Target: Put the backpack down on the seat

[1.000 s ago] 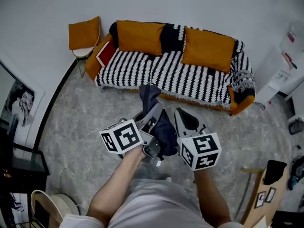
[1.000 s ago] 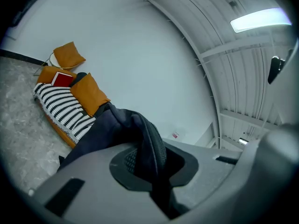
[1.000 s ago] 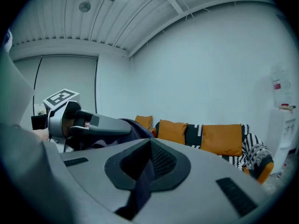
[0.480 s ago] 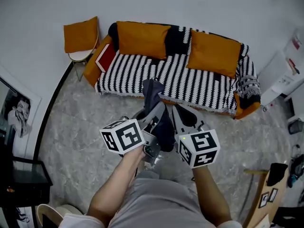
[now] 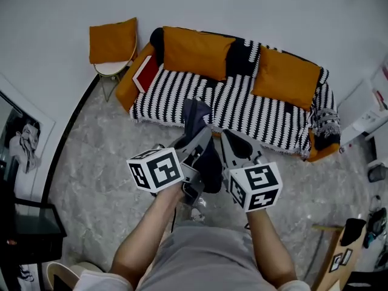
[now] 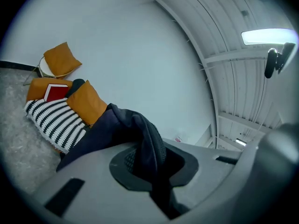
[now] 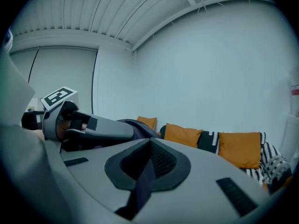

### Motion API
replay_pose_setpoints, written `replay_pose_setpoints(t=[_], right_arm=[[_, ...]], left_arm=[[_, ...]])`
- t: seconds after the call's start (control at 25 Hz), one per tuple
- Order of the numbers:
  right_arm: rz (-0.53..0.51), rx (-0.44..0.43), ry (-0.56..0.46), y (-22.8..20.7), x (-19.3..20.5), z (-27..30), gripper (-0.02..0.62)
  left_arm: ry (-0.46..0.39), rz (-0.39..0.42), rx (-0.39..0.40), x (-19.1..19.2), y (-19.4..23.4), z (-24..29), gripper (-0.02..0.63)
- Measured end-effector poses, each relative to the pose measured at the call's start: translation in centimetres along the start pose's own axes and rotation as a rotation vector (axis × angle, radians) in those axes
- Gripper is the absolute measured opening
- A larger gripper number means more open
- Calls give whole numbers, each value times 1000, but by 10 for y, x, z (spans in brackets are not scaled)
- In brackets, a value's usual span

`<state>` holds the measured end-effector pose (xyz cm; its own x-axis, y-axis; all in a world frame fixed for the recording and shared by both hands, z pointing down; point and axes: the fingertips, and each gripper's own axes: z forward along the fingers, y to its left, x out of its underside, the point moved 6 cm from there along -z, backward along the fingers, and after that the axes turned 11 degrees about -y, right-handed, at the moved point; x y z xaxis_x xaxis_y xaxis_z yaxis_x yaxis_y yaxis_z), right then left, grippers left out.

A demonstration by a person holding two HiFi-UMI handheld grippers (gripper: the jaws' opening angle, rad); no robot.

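A dark navy backpack (image 5: 208, 157) hangs between my two grippers, above the marble floor just in front of the sofa. My left gripper (image 5: 195, 143) is shut on a thick fold of the backpack's fabric (image 6: 140, 134), which bulges out of the pads. My right gripper (image 5: 235, 149) is shut on a thin dark strap (image 7: 143, 181) of the backpack. The seat is a sofa (image 5: 182, 93) with a black-and-white striped cover, lying a short way beyond both grippers. The lower part of the backpack is hidden behind the grippers.
Two orange cushions (image 5: 197, 52) (image 5: 285, 77) lean on the sofa back, and a red book (image 5: 145, 71) sits at its left end. A small chair with an orange cushion (image 5: 112, 41) stands left of the sofa. A white cabinet (image 5: 370, 111) is at the right, dark furniture (image 5: 24, 223) at the left.
The sofa has shifted to the right and a little nearer in the head view. Both grippers still hold the backpack in the same way.
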<state>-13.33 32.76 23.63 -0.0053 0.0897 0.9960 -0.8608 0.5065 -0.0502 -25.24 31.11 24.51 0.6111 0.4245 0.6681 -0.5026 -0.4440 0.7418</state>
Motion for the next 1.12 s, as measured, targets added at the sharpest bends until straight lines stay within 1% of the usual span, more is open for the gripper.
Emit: replay_pose_setpoints(t=[0.12, 0.28, 0.44, 0.6, 0.84, 1.12], right_arm=[[-9, -17, 5, 13, 1, 16, 2], [-8, -26, 9, 18, 2, 31, 2], [5, -24, 0, 15, 3, 46, 2], [22, -25, 5, 5, 9, 57, 2], [35, -26, 10, -27, 16, 82, 2], [57, -22, 28, -97, 20, 114, 2]], left_arm=[[-4, 0, -5, -12, 12, -5, 31], [-8, 0, -18, -22, 26, -7, 31], [-12, 2, -32, -33, 39, -3, 31], [0, 3, -45, -34, 49, 9, 31], [15, -1, -50, -33, 64, 48, 31], [26, -5, -55, -28, 74, 119, 31]])
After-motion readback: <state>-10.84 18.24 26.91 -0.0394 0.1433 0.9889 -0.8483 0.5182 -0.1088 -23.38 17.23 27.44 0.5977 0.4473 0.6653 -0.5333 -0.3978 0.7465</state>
